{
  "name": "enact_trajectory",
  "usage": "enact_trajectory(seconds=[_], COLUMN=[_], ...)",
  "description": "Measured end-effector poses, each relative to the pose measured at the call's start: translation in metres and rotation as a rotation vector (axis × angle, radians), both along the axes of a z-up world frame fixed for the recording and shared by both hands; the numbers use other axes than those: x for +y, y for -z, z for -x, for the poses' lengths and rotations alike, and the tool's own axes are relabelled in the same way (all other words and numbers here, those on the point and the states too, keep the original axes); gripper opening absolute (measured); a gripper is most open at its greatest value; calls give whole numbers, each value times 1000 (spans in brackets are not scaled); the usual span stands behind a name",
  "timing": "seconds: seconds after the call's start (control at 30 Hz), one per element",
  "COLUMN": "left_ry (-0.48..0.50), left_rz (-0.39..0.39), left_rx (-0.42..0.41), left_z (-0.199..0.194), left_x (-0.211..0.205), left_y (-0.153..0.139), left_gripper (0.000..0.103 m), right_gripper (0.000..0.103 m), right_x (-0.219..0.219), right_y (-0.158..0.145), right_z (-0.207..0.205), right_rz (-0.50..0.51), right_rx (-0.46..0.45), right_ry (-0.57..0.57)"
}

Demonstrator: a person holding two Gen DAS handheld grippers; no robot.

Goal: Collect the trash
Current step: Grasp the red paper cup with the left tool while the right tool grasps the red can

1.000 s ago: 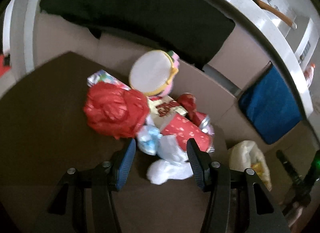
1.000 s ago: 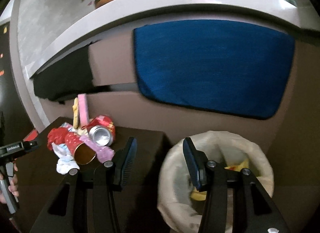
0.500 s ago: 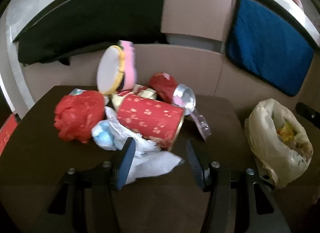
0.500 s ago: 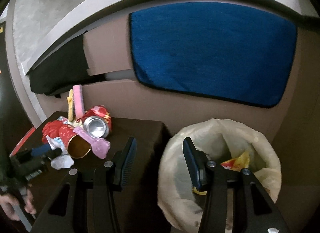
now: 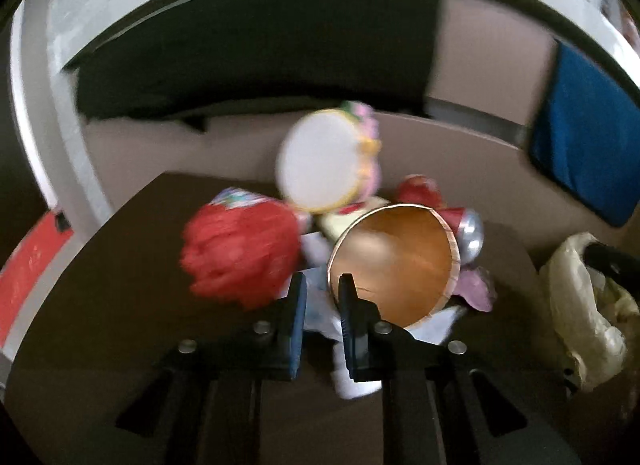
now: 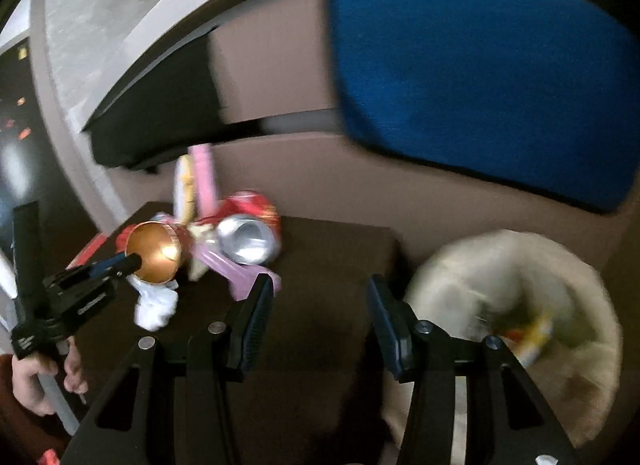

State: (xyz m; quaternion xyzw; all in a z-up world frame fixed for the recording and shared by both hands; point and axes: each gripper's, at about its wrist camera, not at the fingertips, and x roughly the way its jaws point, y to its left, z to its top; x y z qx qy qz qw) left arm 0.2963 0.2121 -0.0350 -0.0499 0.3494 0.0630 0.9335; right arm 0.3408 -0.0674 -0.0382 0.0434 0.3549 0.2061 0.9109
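Red paper cup (image 5: 394,263) — one, left claw (image 5: 322,305) just closed pinching its rim, right claw (image 6: 320,305) spread, one can (image 6: 248,239)

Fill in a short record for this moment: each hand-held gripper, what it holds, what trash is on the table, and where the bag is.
left hand-held gripper: jaws have just been closing, now pinching the rim of the paper cup
right hand-held gripper: open, empty, above the table edge
trash on table: can, red wrapper, tissue
bag: open, beside the table, some trash inside
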Motion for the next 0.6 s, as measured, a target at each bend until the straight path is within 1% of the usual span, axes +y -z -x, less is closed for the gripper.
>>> enact_trajectory(seconds=[0.07,0.1,0.17,0.23,0.3,0.33,0.37,0.43,0.5,0.6], left_ry=[-13,-16,-12,4,36,58,69,94,127,142], left_rz=[18,34,87,157,227,267,291,339,388,395], left_rx=[7,9,11,9,4,-3,-7,-14,-10,-3], left_z=[10,15,25,36,42,45,47,47,45,42], left_x=[20,30,49,65,78,84,89,96,101,99], left_y=[0,0,0,0,-1,0,0,1,5,10], left_gripper=[17,17,18,19,25,30,34,35,36,36], right_gripper=[47,47,47,47,47,47,47,48,57,58], right_x=[21,36,54,68,85,92,97,105,107,110], right_y=[2,3,7,13,27,37,45,61,68,68], right_z=[-19,-35,-59,-79,-102,-112,-118,-124,-120,-115], right_rz=[-25,-43,-87,-119,-107,-82,-65,-53,-82,-68], right_rx=[17,26,43,64,97,118,140,193,192,170], right_ry=[-26,-44,-62,-77,-76,-68,-64,-70,-68,-67])
